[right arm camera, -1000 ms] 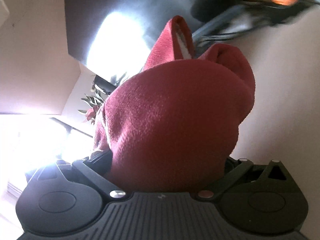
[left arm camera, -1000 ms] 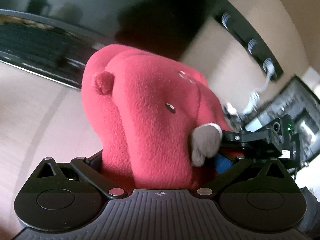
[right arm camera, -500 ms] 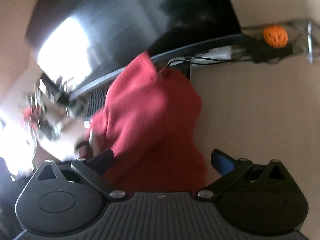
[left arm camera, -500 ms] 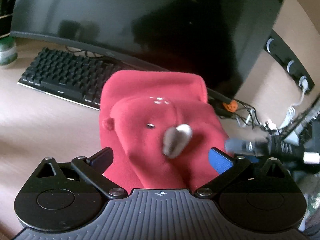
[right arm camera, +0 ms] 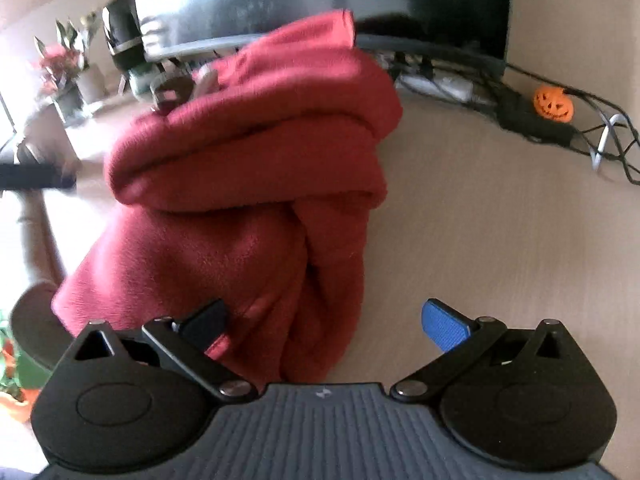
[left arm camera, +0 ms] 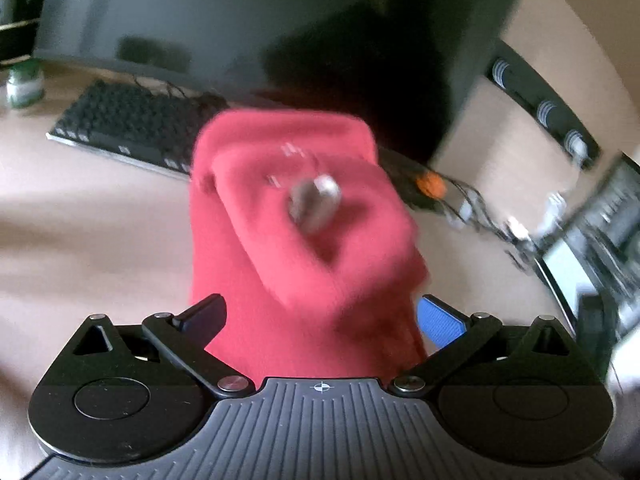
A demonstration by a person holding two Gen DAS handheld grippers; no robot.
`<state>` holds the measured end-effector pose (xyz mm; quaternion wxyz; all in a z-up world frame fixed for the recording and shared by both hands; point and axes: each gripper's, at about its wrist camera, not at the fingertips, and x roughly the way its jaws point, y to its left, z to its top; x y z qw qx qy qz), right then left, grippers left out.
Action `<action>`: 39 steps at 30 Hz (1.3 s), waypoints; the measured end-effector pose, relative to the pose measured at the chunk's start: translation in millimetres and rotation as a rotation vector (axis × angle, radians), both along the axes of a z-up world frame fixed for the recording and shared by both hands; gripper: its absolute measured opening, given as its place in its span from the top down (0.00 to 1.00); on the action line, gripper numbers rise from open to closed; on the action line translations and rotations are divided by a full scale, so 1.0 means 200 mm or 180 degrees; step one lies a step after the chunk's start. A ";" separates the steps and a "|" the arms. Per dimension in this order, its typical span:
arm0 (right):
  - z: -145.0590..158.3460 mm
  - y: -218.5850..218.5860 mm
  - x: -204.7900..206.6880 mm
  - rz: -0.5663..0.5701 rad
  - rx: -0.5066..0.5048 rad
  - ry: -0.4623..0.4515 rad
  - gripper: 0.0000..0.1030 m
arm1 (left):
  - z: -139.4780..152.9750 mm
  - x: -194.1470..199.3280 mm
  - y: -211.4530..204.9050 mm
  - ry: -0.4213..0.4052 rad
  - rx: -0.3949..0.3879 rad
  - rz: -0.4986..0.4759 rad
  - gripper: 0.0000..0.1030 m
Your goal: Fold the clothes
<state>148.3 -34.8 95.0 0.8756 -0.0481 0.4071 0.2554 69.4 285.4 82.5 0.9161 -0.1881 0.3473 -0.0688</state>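
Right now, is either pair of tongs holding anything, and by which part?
Nothing is held: both tongs stand open around the red garment on the desk.

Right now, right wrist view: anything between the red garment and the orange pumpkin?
Right wrist view: only bare tan desk lies between the red garment and the pumpkin. Black cables run beside the pumpkin, clear of the fabric.
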 end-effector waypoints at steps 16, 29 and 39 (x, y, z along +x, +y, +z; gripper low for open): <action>0.13 -0.04 0.09 0.0016 0.0232 -0.0212 0.00 | -0.17 -0.06 -0.14 0.0310 -0.0122 -0.0211 0.00; 0.45 0.28 0.68 0.0202 0.0872 -0.0747 0.00 | -0.01 0.35 -0.15 -0.0315 0.0041 -0.0114 0.00; 0.06 0.62 1.16 0.0169 0.0682 0.0060 0.00 | -0.06 0.38 -0.11 -0.0203 0.0173 -0.0263 0.00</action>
